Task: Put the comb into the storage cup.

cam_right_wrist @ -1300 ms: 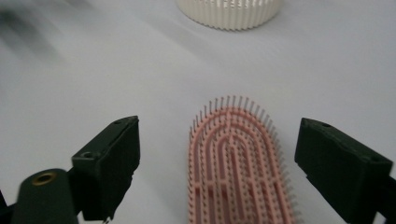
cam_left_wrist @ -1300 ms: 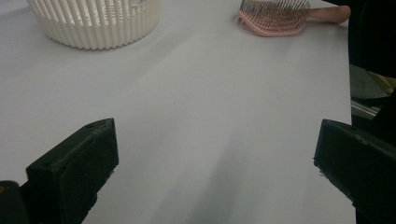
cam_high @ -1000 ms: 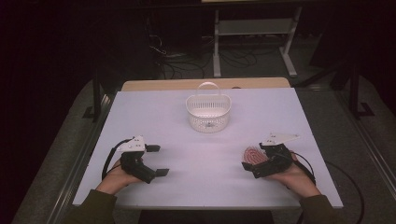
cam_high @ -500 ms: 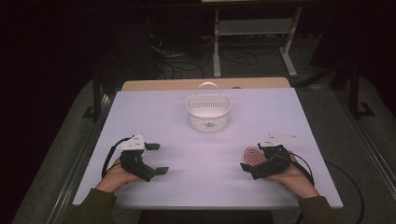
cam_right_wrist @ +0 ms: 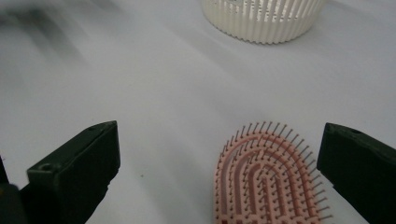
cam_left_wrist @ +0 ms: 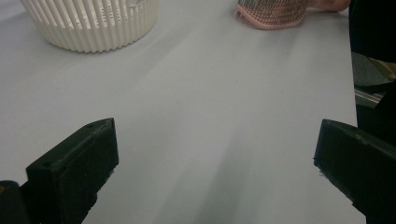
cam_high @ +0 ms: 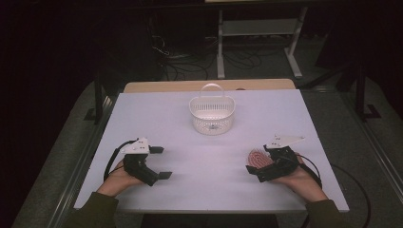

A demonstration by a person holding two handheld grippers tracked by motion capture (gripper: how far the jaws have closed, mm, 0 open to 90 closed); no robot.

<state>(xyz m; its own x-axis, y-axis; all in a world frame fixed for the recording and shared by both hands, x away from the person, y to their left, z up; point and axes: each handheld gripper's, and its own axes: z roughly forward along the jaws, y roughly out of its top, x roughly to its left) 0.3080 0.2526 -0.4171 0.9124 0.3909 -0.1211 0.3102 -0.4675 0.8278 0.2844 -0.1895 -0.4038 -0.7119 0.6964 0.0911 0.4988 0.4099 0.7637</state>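
Observation:
A pink hairbrush lies bristles up on the white table, between the spread jaws of my right gripper, which is open and not touching it. A white slatted basket with a handle stands at the table's far middle. Near the front left, my left gripper is open over bare table, with nothing between its jaws. The brush also appears far off in the left gripper view.
Beyond the table's far edge runs a wooden strip, then dark floor with cables and a metal stand. A grey frame rail runs along the table's left side.
My right gripper has shifted slightly toward the front and nearer the brush. The left gripper has barely moved.

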